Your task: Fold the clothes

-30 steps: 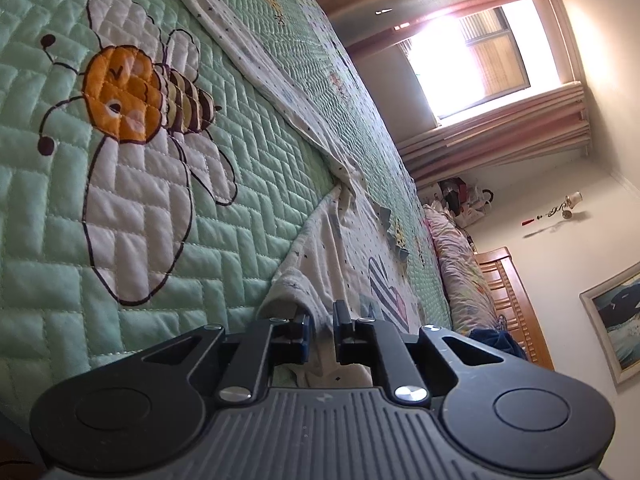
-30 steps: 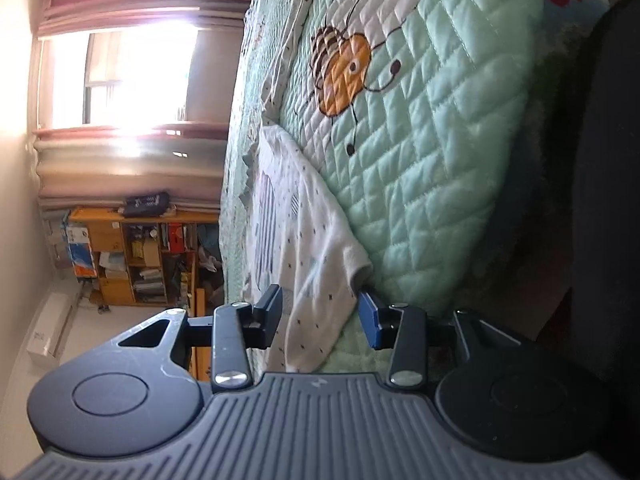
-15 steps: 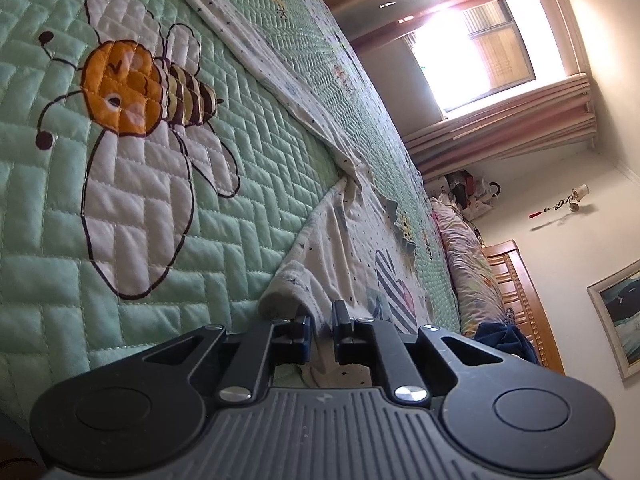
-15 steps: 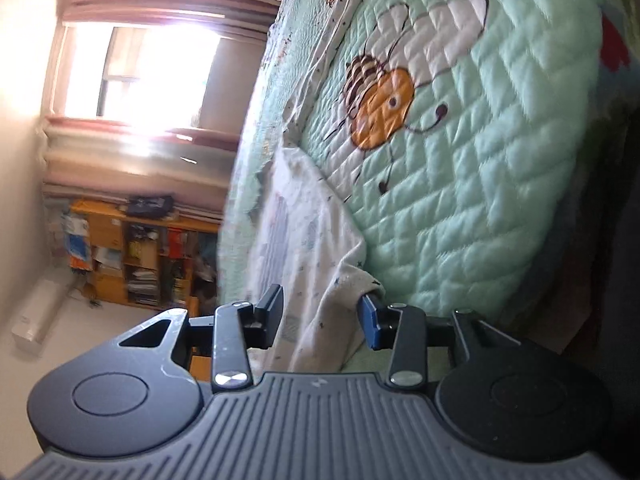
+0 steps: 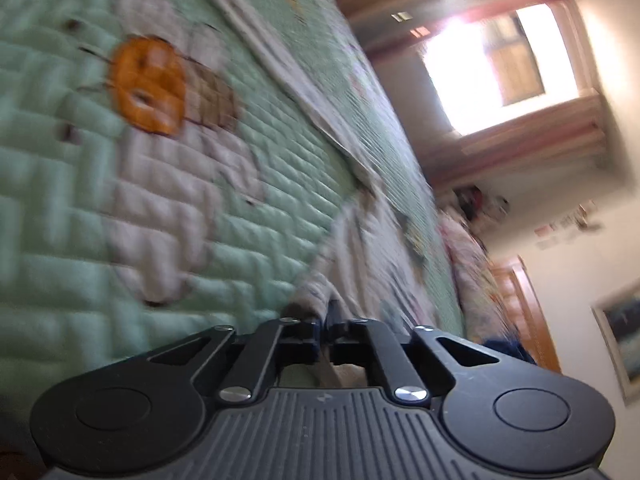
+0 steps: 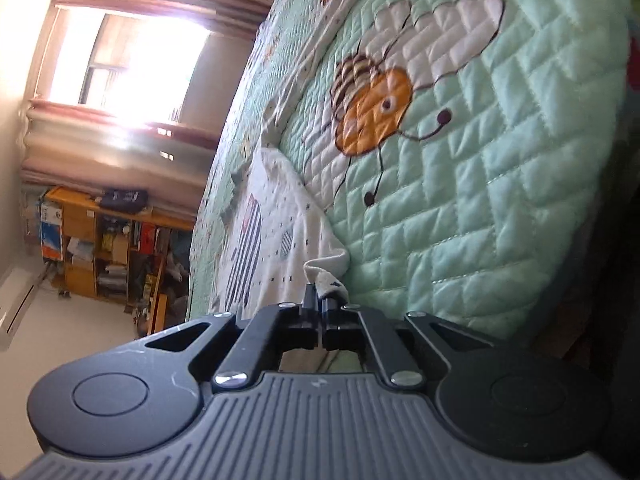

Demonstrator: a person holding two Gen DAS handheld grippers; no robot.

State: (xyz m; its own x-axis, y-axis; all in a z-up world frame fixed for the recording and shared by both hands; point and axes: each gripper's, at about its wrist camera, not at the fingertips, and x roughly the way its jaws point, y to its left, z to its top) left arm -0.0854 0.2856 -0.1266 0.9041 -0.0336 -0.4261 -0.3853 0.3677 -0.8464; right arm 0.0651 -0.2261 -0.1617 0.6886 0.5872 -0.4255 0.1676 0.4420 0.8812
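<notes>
Bed (image 6: 520, 200) covered by a mint-green quilted spread; an appliqué bee (image 6: 372, 108) with an orange head and white wings sits on the spread beside the garment. White garment (image 6: 280, 248), printed with small dark marks and a striped motif, lies flat on the spread near the bed's close edge, its long part trailing away toward the window. Left-wrist view is motion-blurred. Left claw (image 5: 326, 320): jaws pressed together, pinching one near corner of the garment (image 5: 320, 280). Right claw (image 6: 320, 304): jaws pressed together, pinching the other near corner, where the hem bunches and curls up at the fingertips.
</notes>
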